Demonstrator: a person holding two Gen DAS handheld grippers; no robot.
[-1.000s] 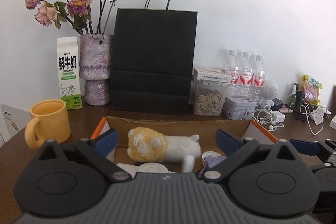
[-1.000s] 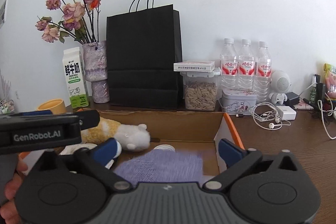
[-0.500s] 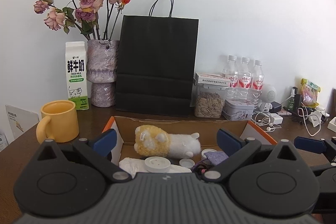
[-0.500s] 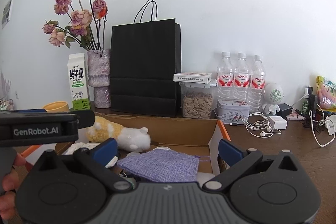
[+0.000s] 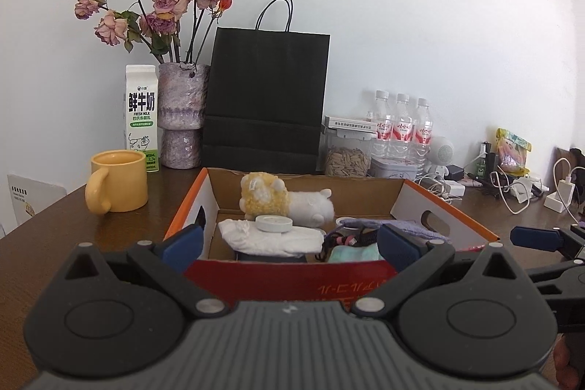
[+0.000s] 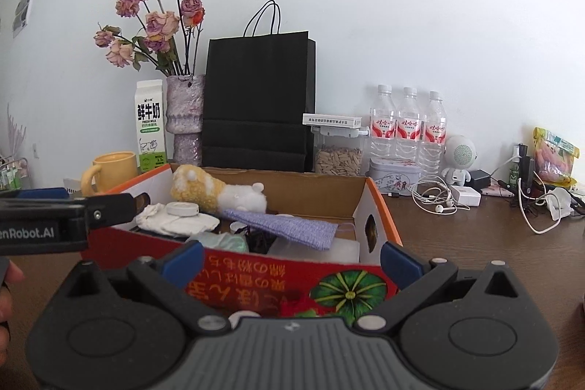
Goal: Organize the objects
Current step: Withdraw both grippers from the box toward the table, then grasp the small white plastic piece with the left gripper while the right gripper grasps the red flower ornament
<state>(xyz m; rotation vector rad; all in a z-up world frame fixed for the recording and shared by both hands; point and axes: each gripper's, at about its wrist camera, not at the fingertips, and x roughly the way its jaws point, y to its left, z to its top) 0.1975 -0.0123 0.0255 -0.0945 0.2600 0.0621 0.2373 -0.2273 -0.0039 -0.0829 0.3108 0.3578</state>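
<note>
A cardboard box with red front and orange rims sits on the brown table, also in the right wrist view as the box. Inside lie a yellow-and-white plush toy, a white cloth with a round white lid on it, a purple fabric pouch and a pale green item. My left gripper is open, in front of the box's near wall, holding nothing. My right gripper is open too, before the same wall.
Left of the box stands a yellow mug. Along the wall are a milk carton, a vase of dried roses, a black paper bag, a seed jar, three water bottles, and tangled cables at right.
Both grippers have drawn back and risen from over the box interior to in front of its near wall; the red front now shows. Both stay open and empty.
</note>
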